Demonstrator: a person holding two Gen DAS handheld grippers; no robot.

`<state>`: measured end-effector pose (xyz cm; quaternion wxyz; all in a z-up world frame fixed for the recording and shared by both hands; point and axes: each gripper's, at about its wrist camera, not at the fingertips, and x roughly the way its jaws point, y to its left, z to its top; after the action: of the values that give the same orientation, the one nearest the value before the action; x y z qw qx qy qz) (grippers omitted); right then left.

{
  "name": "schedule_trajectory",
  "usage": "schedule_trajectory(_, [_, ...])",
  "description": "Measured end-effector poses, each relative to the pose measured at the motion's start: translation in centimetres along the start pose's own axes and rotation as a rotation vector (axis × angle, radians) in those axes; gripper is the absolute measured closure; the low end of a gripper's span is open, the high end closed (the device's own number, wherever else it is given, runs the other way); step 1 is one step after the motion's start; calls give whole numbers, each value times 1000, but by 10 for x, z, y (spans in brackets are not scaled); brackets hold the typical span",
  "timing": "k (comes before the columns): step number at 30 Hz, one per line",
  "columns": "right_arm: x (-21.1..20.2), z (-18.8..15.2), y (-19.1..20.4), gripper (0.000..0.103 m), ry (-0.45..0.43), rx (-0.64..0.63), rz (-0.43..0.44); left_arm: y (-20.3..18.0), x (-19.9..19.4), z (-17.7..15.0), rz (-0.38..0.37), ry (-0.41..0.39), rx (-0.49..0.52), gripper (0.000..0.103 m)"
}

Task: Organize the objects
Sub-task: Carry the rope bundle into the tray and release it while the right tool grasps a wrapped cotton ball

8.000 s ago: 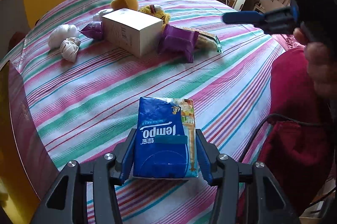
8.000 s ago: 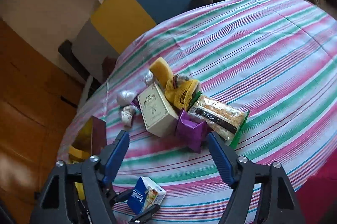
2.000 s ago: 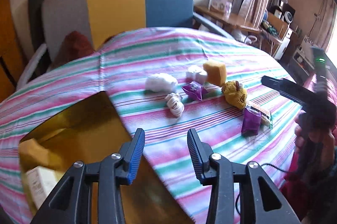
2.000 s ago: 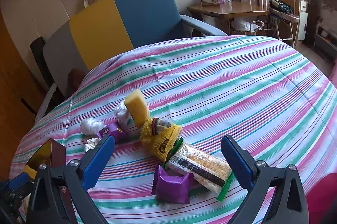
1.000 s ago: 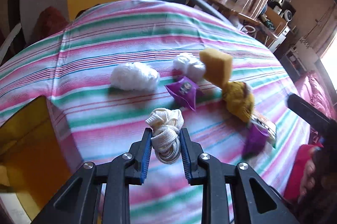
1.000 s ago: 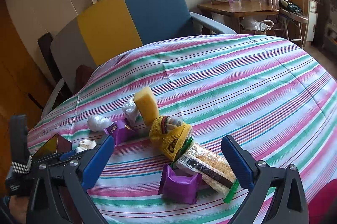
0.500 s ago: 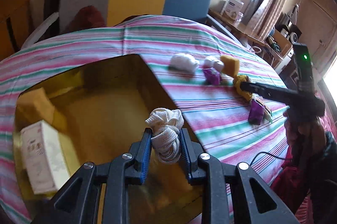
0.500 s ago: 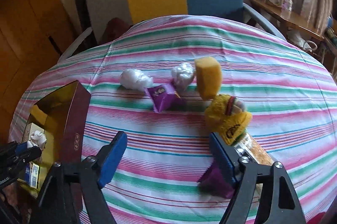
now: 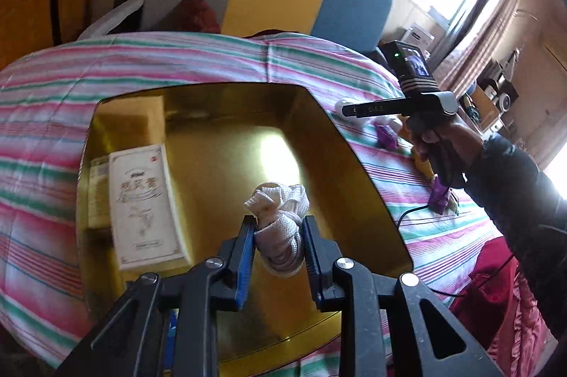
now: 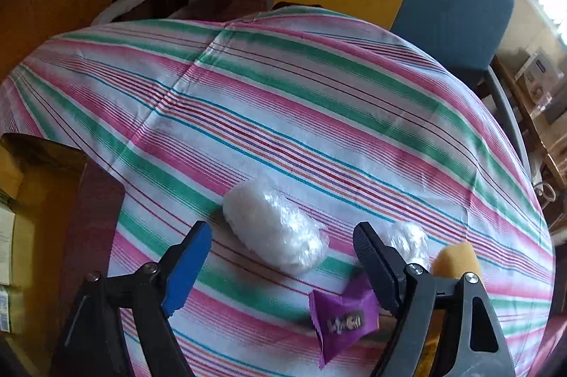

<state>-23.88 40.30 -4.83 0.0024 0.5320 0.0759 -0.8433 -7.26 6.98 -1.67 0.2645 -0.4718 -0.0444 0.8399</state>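
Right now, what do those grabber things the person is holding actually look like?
Each is a black plastic frame with silver bolts and two ribbed blue fingers. The right gripper looks the same. Seen from the left, it carries a small camera block with a green light, a trailing black cable, and the arm wears a dark sleeve.

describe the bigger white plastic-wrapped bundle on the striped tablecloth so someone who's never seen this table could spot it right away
On the striped tablecloth, look right of the gold box, between the open fingers of the right hand-held gripper. The white plastic-wrapped bundle lies there, oblong and crinkly. It is clearly larger than the smaller wrapped bundle to its right, and colourless beside the purple packet and yellow sponge.
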Motion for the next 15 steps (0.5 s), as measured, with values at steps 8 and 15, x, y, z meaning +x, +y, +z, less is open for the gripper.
schedule_trajectory(8, [-5, -13, 6, 65, 22, -12, 17, 3, 3, -5, -10, -1, -21, 77])
schedule_trajectory(15, [-51, -84, 18, 65, 29, 15, 131, 6, -4, -4, -15, -18, -39, 78])
